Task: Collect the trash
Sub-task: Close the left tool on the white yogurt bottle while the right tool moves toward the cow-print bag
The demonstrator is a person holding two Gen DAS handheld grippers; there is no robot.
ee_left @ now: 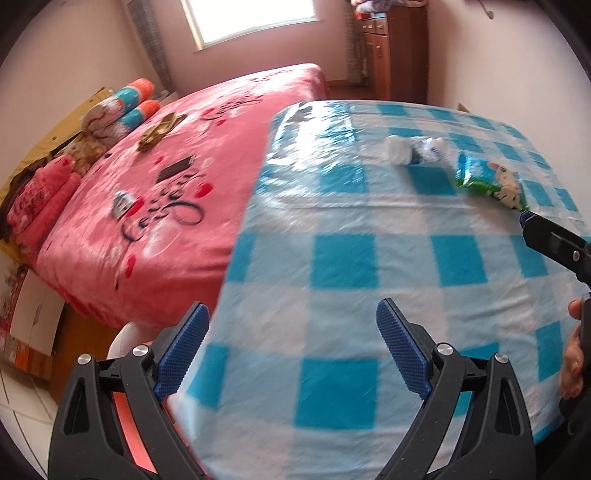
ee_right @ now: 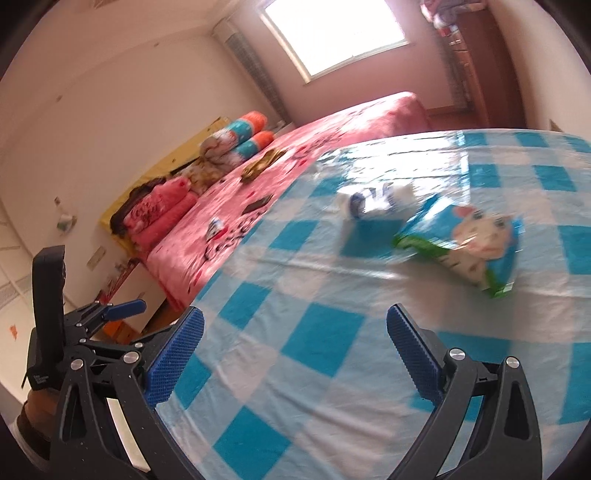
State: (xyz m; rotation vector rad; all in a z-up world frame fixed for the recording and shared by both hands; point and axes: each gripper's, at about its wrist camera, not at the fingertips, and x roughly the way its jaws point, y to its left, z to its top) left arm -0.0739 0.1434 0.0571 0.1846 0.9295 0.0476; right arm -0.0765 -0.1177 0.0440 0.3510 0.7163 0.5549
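Two wrist views, low over the checked table, facing the bed.
Left view near the table's left edge; right view further right, nearer the snack bag. Shared: table, bag, crushed bottle, bed, window.

My left gripper is spread wide with nothing between its blue pads. My right gripper is spread just as wide, also with nothing in it, hovering near, to the left one's right.
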